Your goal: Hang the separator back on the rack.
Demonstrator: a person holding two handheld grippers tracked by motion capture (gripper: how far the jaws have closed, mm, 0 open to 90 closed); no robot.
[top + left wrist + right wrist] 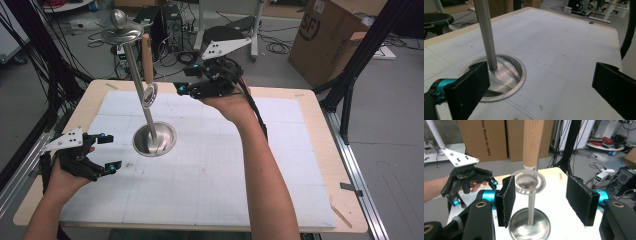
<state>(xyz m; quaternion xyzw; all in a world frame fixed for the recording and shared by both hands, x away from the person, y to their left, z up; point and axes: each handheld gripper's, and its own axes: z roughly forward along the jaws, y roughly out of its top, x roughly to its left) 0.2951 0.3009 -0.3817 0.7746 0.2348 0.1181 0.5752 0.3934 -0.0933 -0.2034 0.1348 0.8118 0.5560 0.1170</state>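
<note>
Your right gripper (186,89), jaws spread, sits beside the wooden-handled utensil (148,70) hanging on the steel stand (154,138) mid-table, seemingly about to grasp it, while your left gripper (108,152) waits spread nearby.

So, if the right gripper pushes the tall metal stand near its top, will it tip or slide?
The metal stand probably tips before it slides: its pole is tall and thin over a small round base, and a cap sits at the top. The polished steel looks slippery, and the base rests loose on the mat.
</note>
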